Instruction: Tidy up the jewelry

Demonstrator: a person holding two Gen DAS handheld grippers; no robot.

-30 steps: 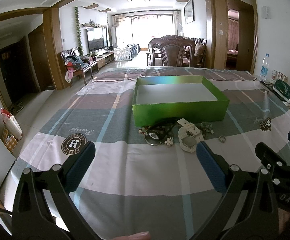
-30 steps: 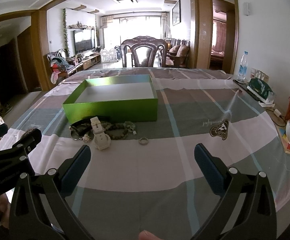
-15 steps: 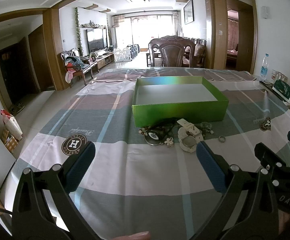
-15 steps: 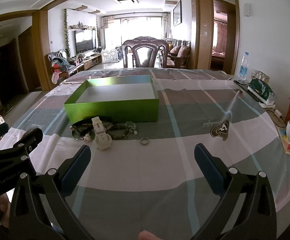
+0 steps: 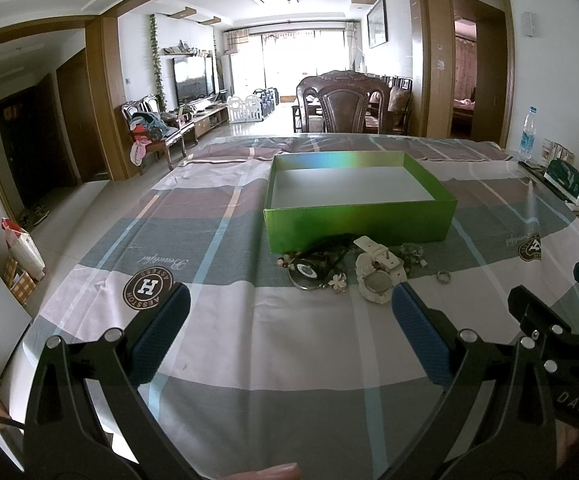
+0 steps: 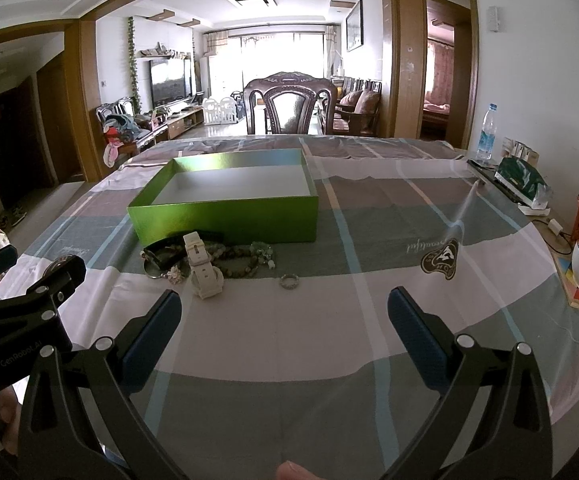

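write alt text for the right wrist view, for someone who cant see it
An open, empty green box sits on a plaid tablecloth, with a white watch, bead bracelet and ring lying just in front of it. The right gripper hangs above the cloth, jaws wide apart, holding nothing.

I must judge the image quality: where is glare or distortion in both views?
Left wrist view: the far window is overexposed, the green box shows a rainbow sheen on its far wall, and straight door frames bend at the edges. Right wrist view: same blown-out window; the ring stays sharp.
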